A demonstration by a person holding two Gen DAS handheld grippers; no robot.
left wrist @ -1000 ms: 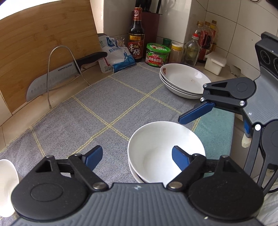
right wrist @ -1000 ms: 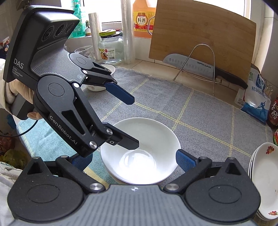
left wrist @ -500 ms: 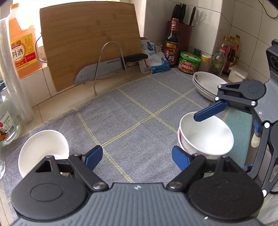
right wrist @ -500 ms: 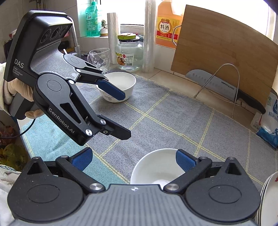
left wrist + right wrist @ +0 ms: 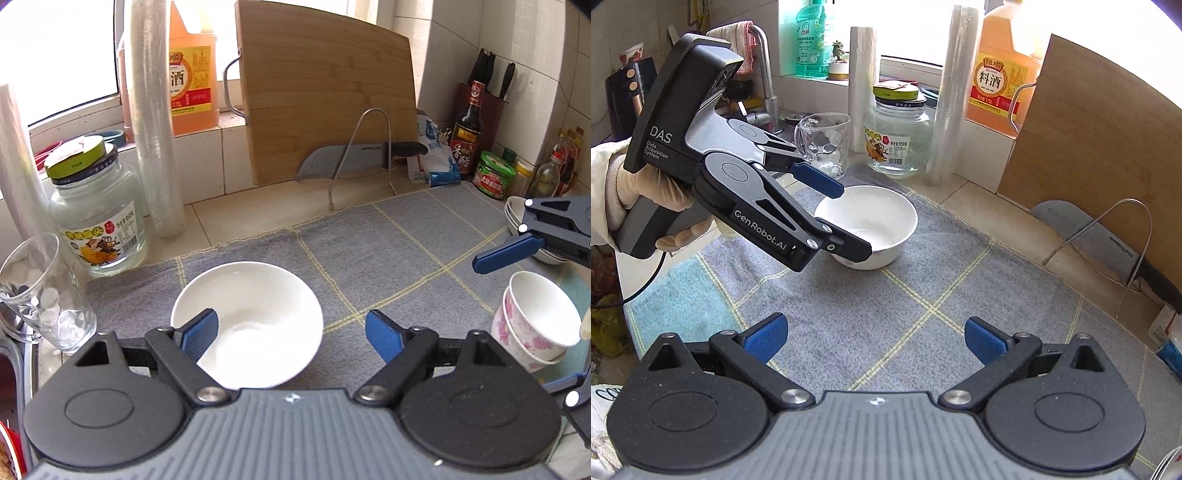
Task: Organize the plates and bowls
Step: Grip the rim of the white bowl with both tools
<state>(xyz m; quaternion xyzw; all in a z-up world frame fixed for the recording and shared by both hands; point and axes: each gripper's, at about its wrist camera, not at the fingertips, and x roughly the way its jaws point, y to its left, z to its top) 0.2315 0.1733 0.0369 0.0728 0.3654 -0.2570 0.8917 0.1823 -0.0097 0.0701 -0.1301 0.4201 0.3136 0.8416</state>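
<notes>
Our left gripper (image 5: 290, 334) gapes over the white bowl (image 5: 255, 314), hiding its near rim; our right gripper (image 5: 873, 338) gapes empty.

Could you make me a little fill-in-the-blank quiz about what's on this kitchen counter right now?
1. The left claw hangs open over a plain ____ bowl.
2. The knife rests against a wooden cutting ____.
3. Two flowered bowls are ____ one inside the other.
4. The glass jar has a ____ lid.

Missing words: white; board; stacked; green
</notes>
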